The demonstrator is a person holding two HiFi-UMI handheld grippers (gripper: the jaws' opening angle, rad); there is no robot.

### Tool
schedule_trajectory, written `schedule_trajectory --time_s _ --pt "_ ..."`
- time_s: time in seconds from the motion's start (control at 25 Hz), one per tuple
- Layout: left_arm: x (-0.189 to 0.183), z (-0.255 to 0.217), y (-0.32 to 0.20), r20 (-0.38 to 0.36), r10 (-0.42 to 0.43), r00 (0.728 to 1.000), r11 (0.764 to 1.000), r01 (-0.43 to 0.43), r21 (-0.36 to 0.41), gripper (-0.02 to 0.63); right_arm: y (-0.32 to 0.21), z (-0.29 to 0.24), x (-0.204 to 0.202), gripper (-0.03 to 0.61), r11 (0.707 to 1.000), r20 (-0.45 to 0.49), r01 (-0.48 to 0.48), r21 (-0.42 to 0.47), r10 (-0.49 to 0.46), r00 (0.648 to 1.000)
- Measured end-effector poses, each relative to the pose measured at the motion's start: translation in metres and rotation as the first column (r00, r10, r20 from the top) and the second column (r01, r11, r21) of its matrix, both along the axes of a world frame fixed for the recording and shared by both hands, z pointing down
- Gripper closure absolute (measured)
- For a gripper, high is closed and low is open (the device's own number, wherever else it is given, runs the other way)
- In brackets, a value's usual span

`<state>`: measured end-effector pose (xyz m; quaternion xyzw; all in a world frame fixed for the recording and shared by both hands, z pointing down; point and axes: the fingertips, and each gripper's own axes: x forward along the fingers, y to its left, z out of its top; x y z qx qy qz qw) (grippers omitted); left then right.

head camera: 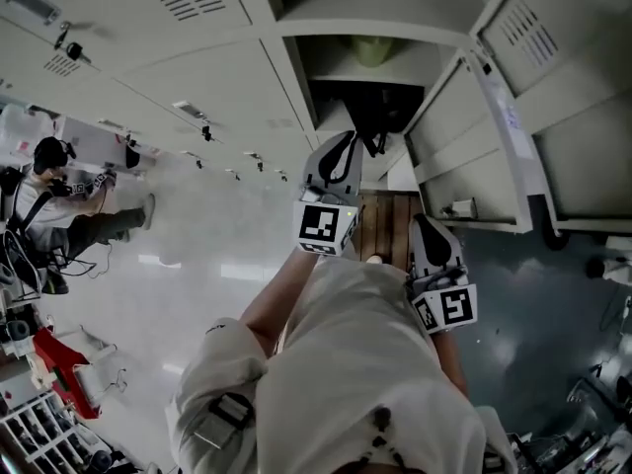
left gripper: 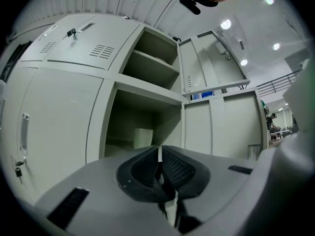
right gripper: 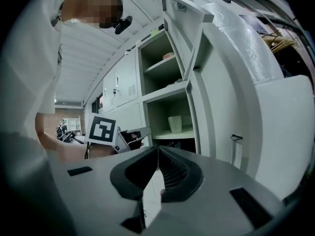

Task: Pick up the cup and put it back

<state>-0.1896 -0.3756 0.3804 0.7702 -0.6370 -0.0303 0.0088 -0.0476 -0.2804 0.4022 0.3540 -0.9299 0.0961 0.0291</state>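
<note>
A pale cup [head camera: 373,49] stands upright on a shelf inside the open locker [head camera: 296,77]. It also shows in the left gripper view as a pale cup [left gripper: 142,137] deep in the lower compartment, and in the right gripper view as a cup [right gripper: 174,124] on the shelf. My left gripper [head camera: 344,138] points level toward the locker, short of the opening, jaws shut with nothing between them [left gripper: 160,151]. My right gripper [head camera: 425,221] hangs lower and to the right, farther back; its jaws [right gripper: 157,150] meet at the tips and hold nothing. The left gripper's marker cube [right gripper: 102,130] is in the right gripper view.
The locker's door [head camera: 513,117] stands swung open on the right. Shut locker doors [head camera: 148,57] line the wall to the left. A dark item [head camera: 370,117] fills the compartment under the cup. A person [head camera: 59,196] sits far left; clutter lies along the floor edges.
</note>
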Motion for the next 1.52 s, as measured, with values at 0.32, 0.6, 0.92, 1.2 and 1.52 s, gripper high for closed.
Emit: schedule_trajectory --time_s 0.32,0.6,0.92,1.2,1.52 --pt "-0.007 -0.014 -0.082 0.06 0.089 0.994 0.996 -0.09 0.015 0.409 -0.035 0.002 -0.021 0.552 0.997 -0.018 -0.074 0.003 0.074 0.997" --pt "-0.013 -0.009 -0.144 0.11 0.085 0.99 0.994 -0.077 -0.078 0.258 -0.057 0.004 -0.014 0.552 0.98 -0.022 -0.198 -0.004 0.198 0.98" --pt "-0.021 -0.007 -0.184 0.1 0.041 0.994 0.992 -0.028 -0.123 0.233 -0.07 0.014 -0.024 0.552 0.973 -0.066 -0.232 -0.007 0.231 0.971" --pt "-0.029 -0.006 -0.204 0.094 0.009 0.995 0.99 0.004 -0.138 0.235 -0.073 0.018 -0.021 0.552 0.967 -0.071 -0.254 -0.025 0.252 0.965" --pt "-0.031 -0.007 -0.203 0.138 -0.014 0.99 0.993 0.03 -0.114 0.282 -0.068 0.023 -0.019 0.552 0.965 -0.089 -0.262 -0.033 0.258 0.962"
